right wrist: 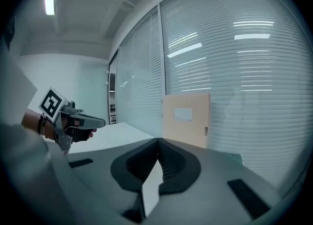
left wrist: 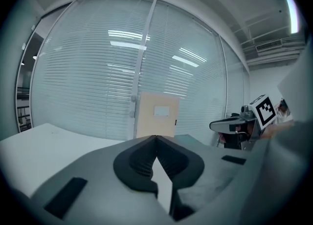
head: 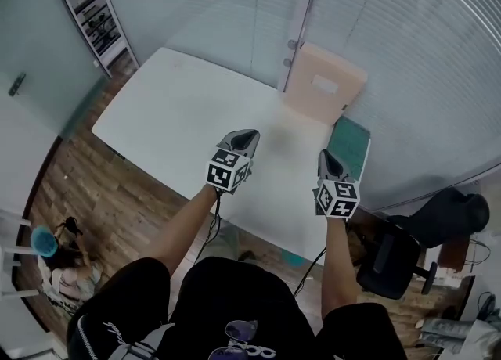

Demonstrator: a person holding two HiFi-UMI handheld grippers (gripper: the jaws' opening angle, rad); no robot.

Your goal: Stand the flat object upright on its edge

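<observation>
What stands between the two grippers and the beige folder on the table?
Nothing visible. Only bare table lies between the left gripper and the folder, which stands upright against the blinds. A green board lies flat beside the right gripper, low and not in its way. Both grippers are shut and empty.

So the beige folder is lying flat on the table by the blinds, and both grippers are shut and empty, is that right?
Not quite: the beige folder stands upright on the table by the blinds, as the left gripper view shows. The left gripper and right gripper are shut and empty.
</observation>
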